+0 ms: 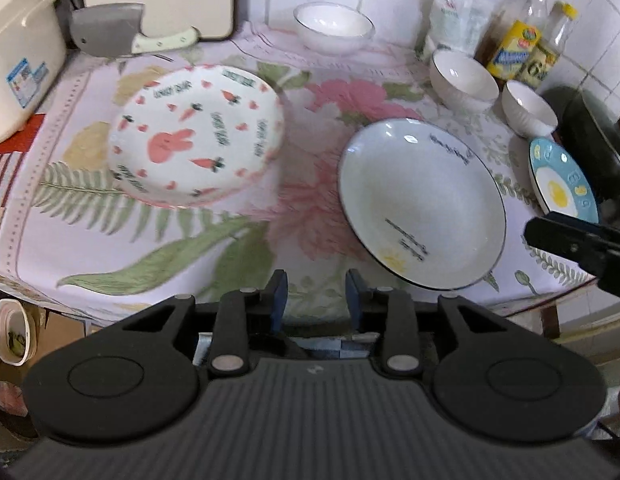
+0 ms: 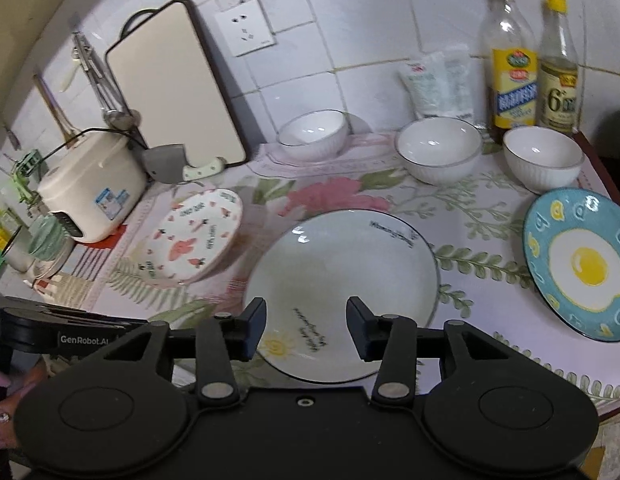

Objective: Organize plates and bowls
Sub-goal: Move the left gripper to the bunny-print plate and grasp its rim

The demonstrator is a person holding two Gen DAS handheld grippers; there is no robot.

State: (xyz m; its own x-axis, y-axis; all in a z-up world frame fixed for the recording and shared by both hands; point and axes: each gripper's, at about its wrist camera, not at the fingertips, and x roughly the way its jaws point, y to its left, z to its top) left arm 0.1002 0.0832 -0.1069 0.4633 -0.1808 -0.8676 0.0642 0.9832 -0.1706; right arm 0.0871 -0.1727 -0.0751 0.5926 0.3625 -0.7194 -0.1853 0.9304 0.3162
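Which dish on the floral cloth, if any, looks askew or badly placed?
The white plate with the dark rim overhangs the near table edge. The bunny plate looks tilted, possibly lens distortion. Nothing looks spilled or broken.

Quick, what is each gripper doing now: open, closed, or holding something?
Left gripper: open, nothing between its jaws.
Right gripper: open, nothing held; it hangs above the white plate.

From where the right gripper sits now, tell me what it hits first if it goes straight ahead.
Most likely the large white plate: the right gripper is open, empty, angled down over the plate's near rim. Depth is hard to judge, so the exact spot of contact is uncertain.
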